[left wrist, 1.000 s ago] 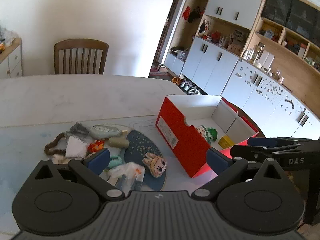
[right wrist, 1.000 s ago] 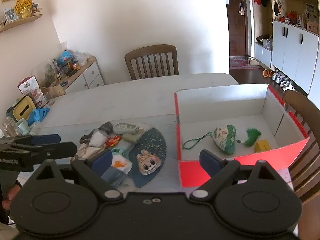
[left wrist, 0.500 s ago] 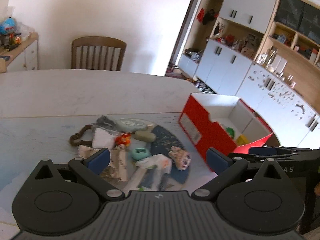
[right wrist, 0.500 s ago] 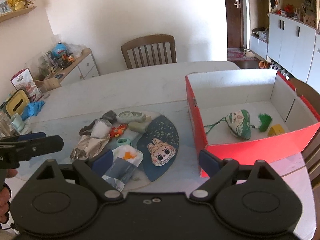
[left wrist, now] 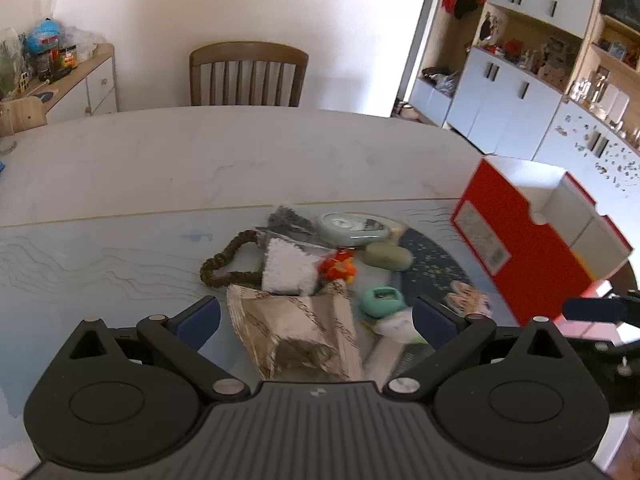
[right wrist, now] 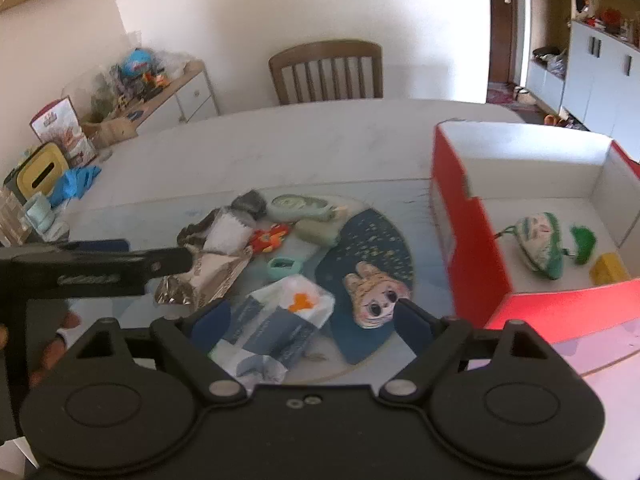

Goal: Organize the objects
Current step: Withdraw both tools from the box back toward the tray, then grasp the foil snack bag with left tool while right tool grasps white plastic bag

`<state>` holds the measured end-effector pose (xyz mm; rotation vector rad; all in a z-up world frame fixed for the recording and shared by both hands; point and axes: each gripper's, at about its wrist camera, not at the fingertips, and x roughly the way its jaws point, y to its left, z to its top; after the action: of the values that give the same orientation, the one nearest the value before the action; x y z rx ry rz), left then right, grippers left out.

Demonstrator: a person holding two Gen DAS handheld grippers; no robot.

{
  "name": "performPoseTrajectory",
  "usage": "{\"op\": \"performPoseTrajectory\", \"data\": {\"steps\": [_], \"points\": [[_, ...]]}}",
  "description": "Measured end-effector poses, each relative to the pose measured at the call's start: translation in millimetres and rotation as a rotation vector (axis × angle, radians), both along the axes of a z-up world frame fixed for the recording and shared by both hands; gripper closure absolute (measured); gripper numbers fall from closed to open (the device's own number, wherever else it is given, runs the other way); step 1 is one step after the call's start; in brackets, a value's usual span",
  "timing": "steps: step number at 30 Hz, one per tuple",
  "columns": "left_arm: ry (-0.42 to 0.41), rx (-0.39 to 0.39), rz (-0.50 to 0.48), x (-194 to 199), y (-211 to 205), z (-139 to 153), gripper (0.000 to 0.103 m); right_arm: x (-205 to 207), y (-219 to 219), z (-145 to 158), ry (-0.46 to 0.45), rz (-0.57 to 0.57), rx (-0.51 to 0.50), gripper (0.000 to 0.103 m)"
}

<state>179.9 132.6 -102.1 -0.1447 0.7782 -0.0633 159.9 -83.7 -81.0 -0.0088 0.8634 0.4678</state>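
The left tongs (left wrist: 316,314) are wide open, with nothing gripped. They hang over a crinkly foil bag (left wrist: 296,332) that lies on the counter (left wrist: 200,168). The right tongs (right wrist: 312,320) are open too, and their jaws have just been closing a little. Nothing is pinched; a white and blue packet (right wrist: 280,320) lies on the counter under the gap between them.

The small things sit in one pile on the counter. There is a brown braided loop (left wrist: 228,260), a white fluffy bit (left wrist: 288,266), a small orange toy (left wrist: 338,266), a little teal ring (left wrist: 380,300) and a dark round fan with a bunny face (right wrist: 372,276).

Just right of the pile stands a red box (right wrist: 468,240) with white insides. In it lie a green and white pouch (right wrist: 540,246), a green tassel (right wrist: 582,242) and a yellow block (right wrist: 608,268).
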Motion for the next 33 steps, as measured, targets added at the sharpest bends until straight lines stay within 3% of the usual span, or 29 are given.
{"op": "performPoseTrajectory", "data": {"steps": [14,21,26,29,33], "points": [[0.101,0.039,-0.019,37.1,-4.8,-39.5,0.000,18.0,53.3,-37.4,0.099,0.090,-0.080,0.021],[0.159,0.030,-0.020,47.7,-4.1,-58.5,0.000,26.9,58.5,-56.9,0.155,0.086,-0.116,0.022],[0.181,0.020,-0.026,47.4,-0.9,-69.5,0.001,29.5,58.4,-65.5,0.193,0.080,-0.131,0.028],[0.167,0.028,-0.035,43.3,-2.1,-69.9,0.004,27.8,56.6,-67.7,0.192,0.077,-0.138,0.033],[0.148,0.034,-0.063,37.2,-6.2,-67.4,0.020,27.2,54.5,-66.4,0.190,0.078,-0.134,0.042]]}}
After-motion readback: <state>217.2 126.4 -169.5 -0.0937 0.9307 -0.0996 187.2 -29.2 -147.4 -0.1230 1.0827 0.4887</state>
